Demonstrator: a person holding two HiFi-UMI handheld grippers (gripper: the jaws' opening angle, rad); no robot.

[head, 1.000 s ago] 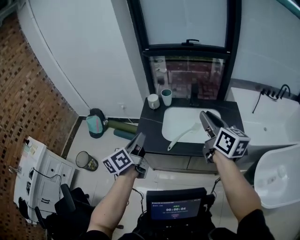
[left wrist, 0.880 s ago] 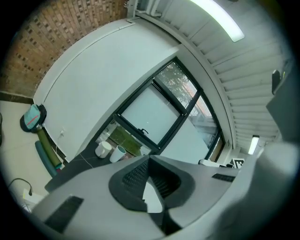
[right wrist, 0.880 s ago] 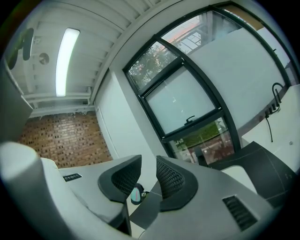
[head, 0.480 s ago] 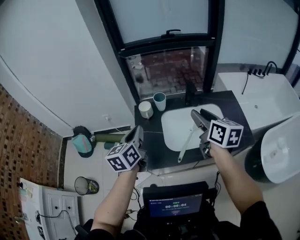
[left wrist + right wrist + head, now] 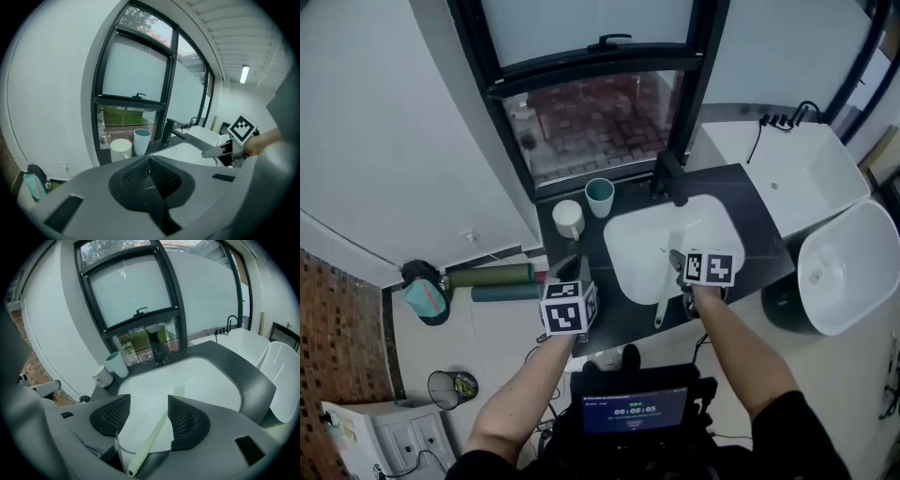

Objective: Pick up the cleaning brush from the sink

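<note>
Right gripper (image 5: 149,400), jaws opening, straddles cleaning brush (image 5: 153,433); handle overhangs sink (image 5: 206,376) front rim.

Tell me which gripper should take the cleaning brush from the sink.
Right. The right gripper hangs over the sink, its fingers opening with the cleaning brush handle between them, not yet pressed. The left gripper is shut and off to the side over the counter.

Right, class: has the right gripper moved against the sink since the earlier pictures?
Yes: the right gripper came from the right of the sink to the brush handle, jaws opening around it.
</note>
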